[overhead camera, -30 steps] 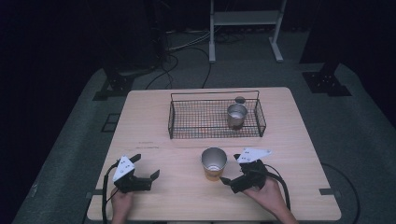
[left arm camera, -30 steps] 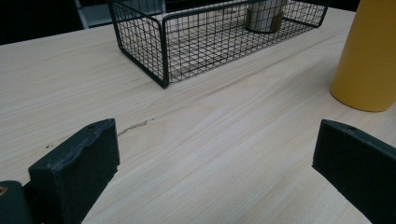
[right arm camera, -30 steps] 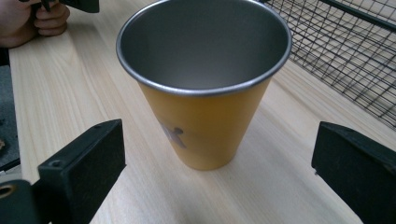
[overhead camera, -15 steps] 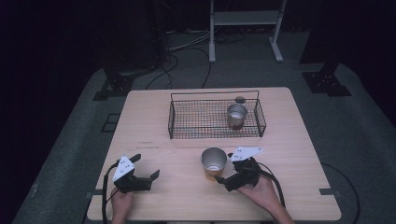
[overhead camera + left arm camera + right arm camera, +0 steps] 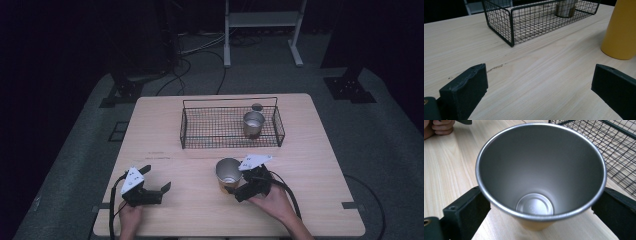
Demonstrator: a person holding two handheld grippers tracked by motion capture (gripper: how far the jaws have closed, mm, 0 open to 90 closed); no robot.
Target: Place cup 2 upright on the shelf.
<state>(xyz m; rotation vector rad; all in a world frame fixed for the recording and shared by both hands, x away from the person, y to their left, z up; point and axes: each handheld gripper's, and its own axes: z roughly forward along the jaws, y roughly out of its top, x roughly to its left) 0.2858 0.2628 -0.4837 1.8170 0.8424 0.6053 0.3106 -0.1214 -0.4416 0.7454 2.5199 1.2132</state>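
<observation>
Table [image 5: 165,125] of pale wood, seen from the high view. Yellow cup [image 5: 228,175] with a metal interior stands upright near the front edge, middle-right. Right gripper [image 5: 245,190] sits against it on the near side. Left gripper [image 5: 152,185] rests well apart at front left, jaws spread, nothing between them. Wire basket [image 5: 200,135] farther back holds a second metal cup [image 5: 253,122].

Left gripper view: both jaws wide apart over bare wood, holding nothing. Yellow cup wall [image 5: 621,30] at far right, basket [image 5: 509,25] beyond.

Right gripper view: jaws flank the cup [image 5: 541,170] low on its body, one each side. They look close to the wall, but whether they press on it I cannot tell. Cup is empty.

Handling judgement: thin-walled, stiff, light when empty, smooth and tapered, so likely to slip upward out of a loose pinch. Best taken across the body below the flared rim, squeezing firmly and evenly.
</observation>
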